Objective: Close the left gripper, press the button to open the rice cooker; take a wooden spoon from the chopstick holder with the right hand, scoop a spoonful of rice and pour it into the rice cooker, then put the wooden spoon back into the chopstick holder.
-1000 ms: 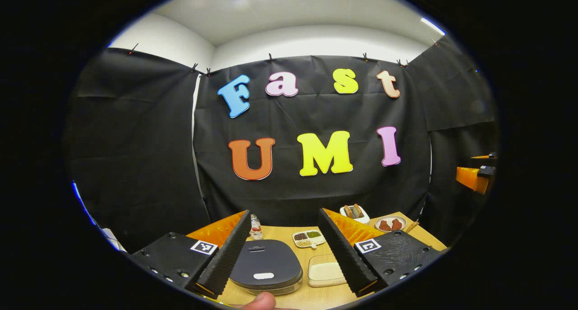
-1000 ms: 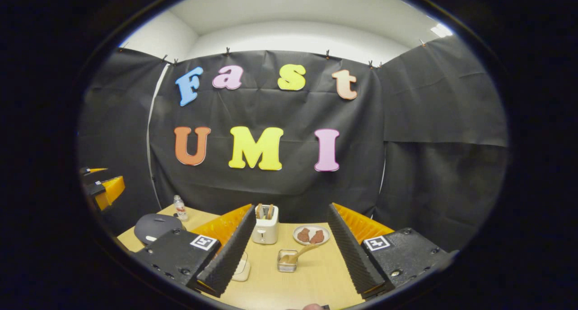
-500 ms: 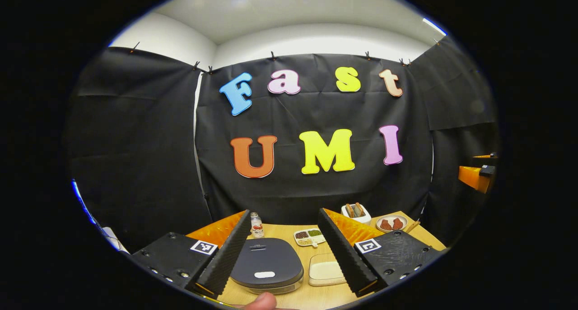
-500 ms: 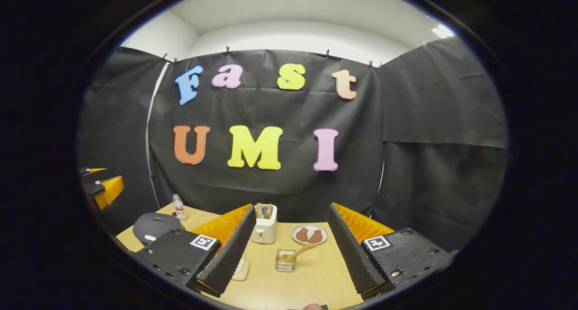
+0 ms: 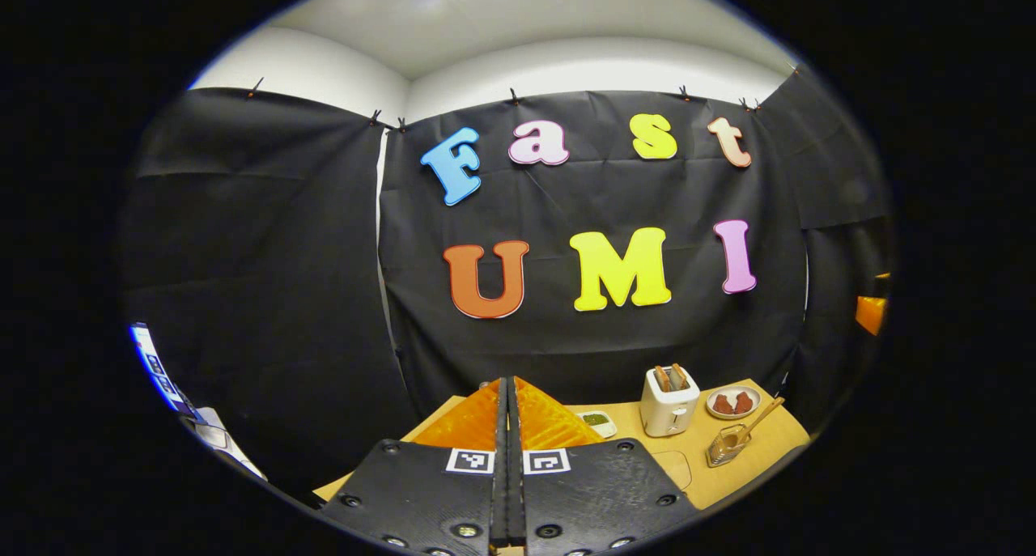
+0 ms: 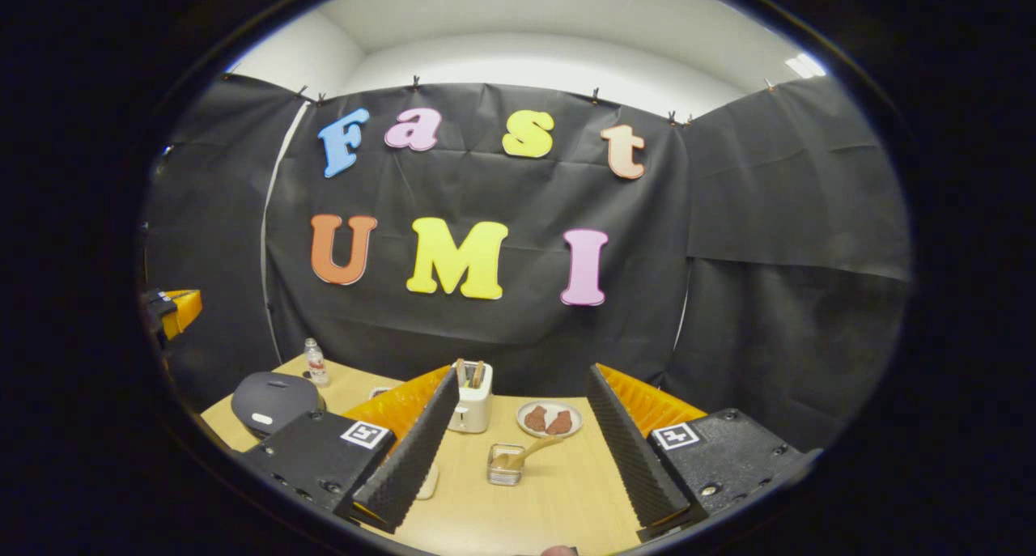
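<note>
Surface (image 6: 558, 499) carrying everything, wooden top.
Rice cooker (image 6: 271, 401) sitting at surface's left end, lid down; button still needing press.
Left gripper (image 5: 507, 394) aiming its jaws pressed together, holding nothing. Risk: cooker lying hidden from its own camera, so blind descent likely missing button or skidding off smooth lid.
Right gripper (image 6: 518, 394) waiting, jaws wide apart, empty.
Chopstick holder (image 6: 504, 464) standing between them, wooden spoon (image 6: 526, 452) leaning inside. Risk: careless grab tipping light holder.
</note>
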`<state>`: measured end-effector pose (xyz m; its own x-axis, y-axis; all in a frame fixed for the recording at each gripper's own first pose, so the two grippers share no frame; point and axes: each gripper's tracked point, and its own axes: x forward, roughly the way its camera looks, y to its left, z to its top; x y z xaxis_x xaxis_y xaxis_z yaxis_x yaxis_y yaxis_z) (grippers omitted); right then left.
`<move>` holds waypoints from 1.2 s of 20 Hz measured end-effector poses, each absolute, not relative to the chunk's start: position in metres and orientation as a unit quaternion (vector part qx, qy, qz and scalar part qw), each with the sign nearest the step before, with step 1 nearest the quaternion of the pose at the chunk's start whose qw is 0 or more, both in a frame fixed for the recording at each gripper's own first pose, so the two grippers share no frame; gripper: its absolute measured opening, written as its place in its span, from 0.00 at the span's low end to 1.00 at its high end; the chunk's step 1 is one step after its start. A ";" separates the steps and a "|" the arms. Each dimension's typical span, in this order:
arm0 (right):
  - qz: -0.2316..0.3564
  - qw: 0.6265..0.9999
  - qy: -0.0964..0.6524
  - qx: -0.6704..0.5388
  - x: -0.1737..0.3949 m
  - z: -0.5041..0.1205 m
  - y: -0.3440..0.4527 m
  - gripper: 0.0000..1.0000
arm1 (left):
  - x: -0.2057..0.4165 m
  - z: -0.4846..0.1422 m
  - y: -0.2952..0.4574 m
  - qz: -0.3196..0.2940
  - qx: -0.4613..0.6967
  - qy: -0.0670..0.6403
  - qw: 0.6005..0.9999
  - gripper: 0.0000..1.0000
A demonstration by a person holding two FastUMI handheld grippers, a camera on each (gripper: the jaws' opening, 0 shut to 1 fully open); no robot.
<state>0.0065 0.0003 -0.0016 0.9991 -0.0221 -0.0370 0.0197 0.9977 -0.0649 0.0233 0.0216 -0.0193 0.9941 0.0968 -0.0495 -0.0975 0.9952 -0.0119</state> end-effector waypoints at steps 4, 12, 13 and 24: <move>-0.011 0.999 0.030 -0.042 0.012 -0.004 0.006 1.00 | 0.040 -0.043 0.034 0.066 -0.006 0.045 0.997 0.00; -0.007 0.996 0.045 -0.081 0.025 -0.006 0.024 1.00 | 0.071 -0.193 0.048 0.098 -0.027 0.189 0.977 0.00; -0.005 0.995 0.046 -0.083 0.026 -0.007 0.027 1.00 | 0.070 -0.210 0.048 0.101 -0.030 0.209 0.972 0.00; 0.009 0.993 0.076 -0.086 0.037 -0.027 0.038 1.00 | 0.053 -0.274 0.050 0.110 -0.037 0.294 0.949 0.00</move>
